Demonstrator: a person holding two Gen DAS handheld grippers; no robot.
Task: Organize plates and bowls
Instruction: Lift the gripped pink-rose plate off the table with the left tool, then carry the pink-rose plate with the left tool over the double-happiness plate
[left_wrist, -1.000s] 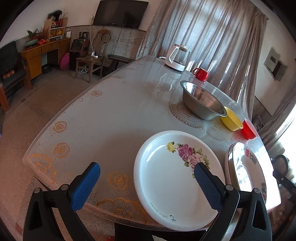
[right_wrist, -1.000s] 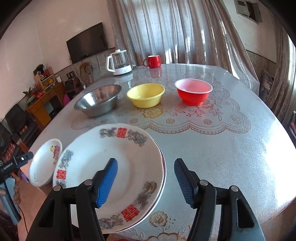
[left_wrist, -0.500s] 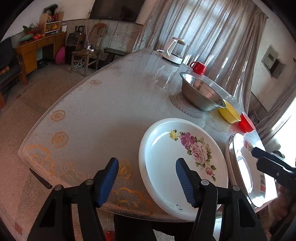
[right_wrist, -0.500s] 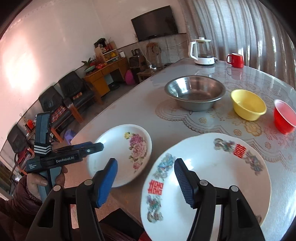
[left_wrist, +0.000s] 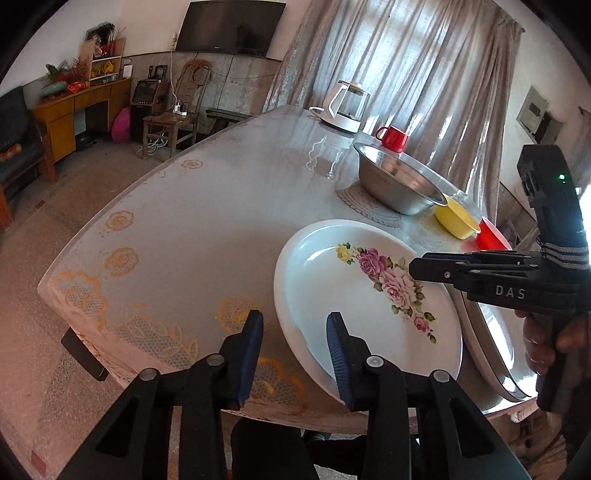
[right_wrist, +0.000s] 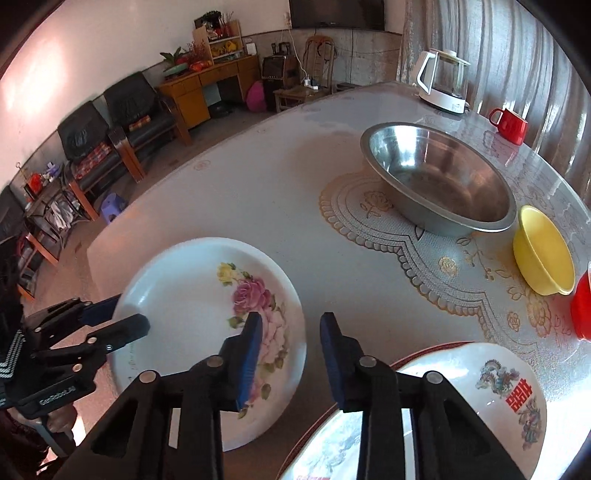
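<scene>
A white plate with pink roses (left_wrist: 332, 288) (right_wrist: 192, 295) lies near the table's front edge. My left gripper (left_wrist: 294, 321) (right_wrist: 122, 317) straddles its near-left rim. Its jaws are closing, with one pad over the plate, the other outside, and a gap still showing. My right gripper (right_wrist: 291, 321) (left_wrist: 415, 267) straddles the opposite rim the same way, jaws closing and not pressing. A large plate with red characters (right_wrist: 461, 387) (left_wrist: 491, 332) lies just right of the rose plate. Behind them stand a steel bowl (right_wrist: 436, 177), a yellow bowl (right_wrist: 543, 251) and a red bowl (right_wrist: 581, 306).
A white kettle (left_wrist: 347, 107) and a red mug (left_wrist: 393, 138) stand at the far end of the lace-patterned table (left_wrist: 203, 221). The table's edge runs right below both grippers. A person's hand (left_wrist: 554, 339) holds the right gripper.
The right gripper swung left from the large plate to the rose plate and its jaws narrowed. The left gripper's jaws narrowed from wide open around the rose plate's rim.
</scene>
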